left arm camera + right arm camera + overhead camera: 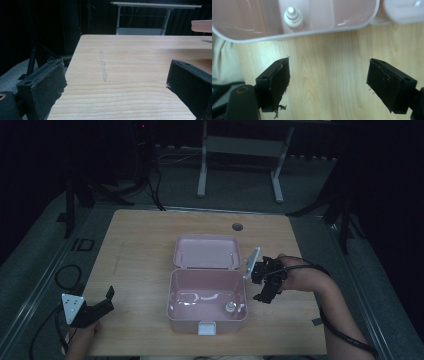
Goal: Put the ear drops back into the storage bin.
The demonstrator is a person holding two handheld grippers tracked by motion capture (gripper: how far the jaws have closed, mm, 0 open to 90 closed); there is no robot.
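Right gripper view: the right gripper is gaping wide, empty, the small bottle standing in the pink box beyond its jaws.

The box is showing pale pink, its open lid the same pink, with a white latch at the front. A small white bottle is standing out against the pink inside. The table is showing light wood grain (with one faint grey streak). Both the left gripper and right gripper are showing black, each carrying a grey plate.
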